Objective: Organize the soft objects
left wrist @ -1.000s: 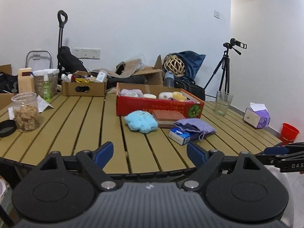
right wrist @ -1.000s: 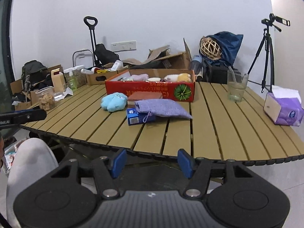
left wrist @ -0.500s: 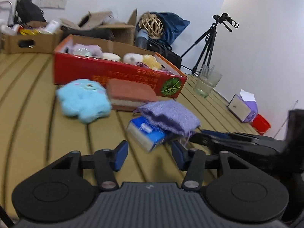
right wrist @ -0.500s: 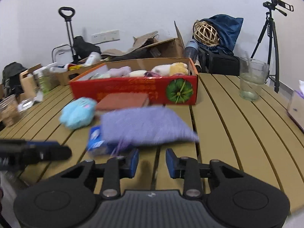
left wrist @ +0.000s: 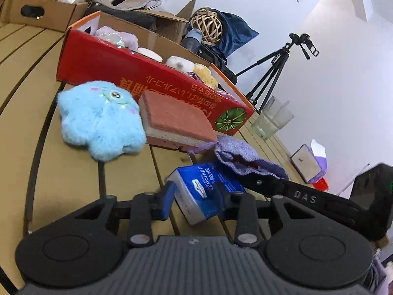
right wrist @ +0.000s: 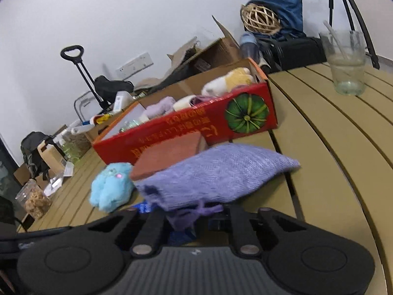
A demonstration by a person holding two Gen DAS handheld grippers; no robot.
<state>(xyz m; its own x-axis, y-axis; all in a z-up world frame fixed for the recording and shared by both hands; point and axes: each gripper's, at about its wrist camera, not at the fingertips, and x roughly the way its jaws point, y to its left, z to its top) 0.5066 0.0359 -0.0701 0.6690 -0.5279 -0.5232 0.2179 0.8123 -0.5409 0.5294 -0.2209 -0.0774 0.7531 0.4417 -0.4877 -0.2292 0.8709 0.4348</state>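
Purple pouch (right wrist: 221,177) draped over blue packet (left wrist: 206,189)

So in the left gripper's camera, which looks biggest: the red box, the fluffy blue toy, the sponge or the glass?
Largest to smallest as they look:
1. red cardboard box
2. fluffy blue plush toy
3. red-topped sponge, close to the toy in size
4. clear glass, though it stands farther off, so its true size is unsure.

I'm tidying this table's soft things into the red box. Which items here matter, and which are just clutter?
Job:
purple pouch
blue plush
sponge
tissue pack
red box

Lying about:
glass
tissue box
tripod
wicker ball
snack jar
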